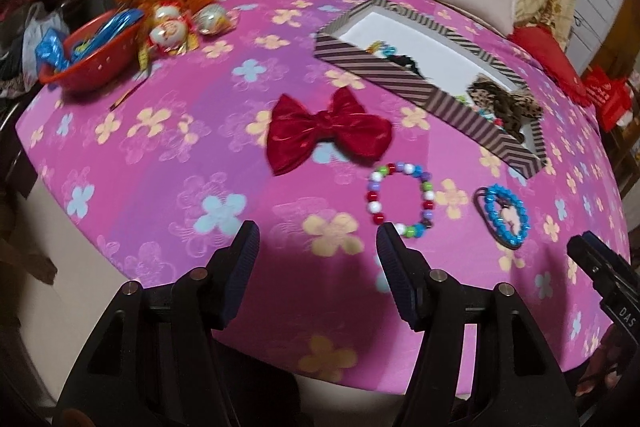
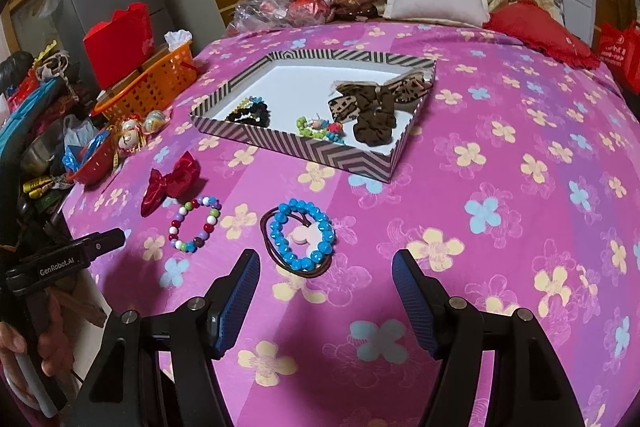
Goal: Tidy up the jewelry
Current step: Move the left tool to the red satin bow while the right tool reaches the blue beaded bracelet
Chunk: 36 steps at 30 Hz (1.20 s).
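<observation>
- Left gripper [image 1: 318, 239]: jaws apart, nothing between them, over the pink flowered cloth [image 1: 160, 163]; its right fingertip [image 1: 390, 241] sits just beside the bead bracelet [image 1: 400, 197], whether touching I cannot tell.
- At 12 o'clock from it lies a red bow [image 1: 328, 129]; at 2 o'clock a blue bracelet [image 1: 505, 215] rests on a brown hair tie [image 1: 480, 197].
- Right gripper [image 2: 326, 265]: jaws spread, empty, with the blue bracelet just beyond at 11 o'clock.
- Farther at 12 o'clock stands the striped box [image 2: 320, 151], holding a leopard bow [image 2: 376, 93], brown scrunchie [image 2: 374, 131], black scrunchie [image 2: 250, 115] and small bright beads [image 2: 320, 129].
- At 10 o'clock: red bowl [image 2: 94, 163], orange basket [image 2: 156, 87].
</observation>
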Each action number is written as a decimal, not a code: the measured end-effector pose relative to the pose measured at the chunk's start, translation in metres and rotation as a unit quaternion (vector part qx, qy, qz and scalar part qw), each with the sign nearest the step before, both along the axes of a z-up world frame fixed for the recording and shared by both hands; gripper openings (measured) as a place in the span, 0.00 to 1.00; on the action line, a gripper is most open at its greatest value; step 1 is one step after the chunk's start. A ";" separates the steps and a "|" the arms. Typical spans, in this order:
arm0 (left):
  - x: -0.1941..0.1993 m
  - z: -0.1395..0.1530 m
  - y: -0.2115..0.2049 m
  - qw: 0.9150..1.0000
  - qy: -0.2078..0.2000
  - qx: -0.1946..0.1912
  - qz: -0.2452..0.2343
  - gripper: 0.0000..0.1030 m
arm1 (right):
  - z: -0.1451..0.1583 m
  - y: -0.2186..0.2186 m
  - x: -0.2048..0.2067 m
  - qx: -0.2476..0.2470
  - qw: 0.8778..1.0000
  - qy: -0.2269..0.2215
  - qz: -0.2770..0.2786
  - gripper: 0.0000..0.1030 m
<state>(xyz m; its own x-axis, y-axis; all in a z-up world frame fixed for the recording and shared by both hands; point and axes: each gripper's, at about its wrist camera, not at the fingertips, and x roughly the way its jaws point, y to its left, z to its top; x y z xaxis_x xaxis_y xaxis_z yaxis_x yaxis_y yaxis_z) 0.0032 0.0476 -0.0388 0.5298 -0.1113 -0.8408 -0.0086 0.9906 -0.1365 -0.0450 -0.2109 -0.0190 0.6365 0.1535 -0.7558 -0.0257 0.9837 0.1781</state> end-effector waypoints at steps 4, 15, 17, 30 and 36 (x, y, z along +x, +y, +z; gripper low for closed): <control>0.005 -0.005 0.008 1.000 0.009 -0.007 0.008 0.59 | -0.005 0.000 0.004 0.005 1.000 0.007 0.001 0.64; 0.019 -0.015 0.010 1.000 0.019 -0.021 0.013 0.59 | -0.021 -0.008 0.012 0.002 1.000 0.026 -0.001 0.64; 0.020 -0.016 0.010 0.999 0.018 -0.023 0.012 0.59 | -0.023 -0.011 0.013 0.003 1.000 0.028 -0.004 0.64; 0.036 -0.013 0.012 1.000 0.008 -0.009 -0.025 0.60 | -0.030 -0.020 0.018 0.015 0.999 0.036 -0.011 0.64; 0.039 -0.014 0.013 0.999 0.010 -0.015 -0.036 0.60 | -0.033 -0.022 0.021 0.021 0.999 0.040 -0.014 0.67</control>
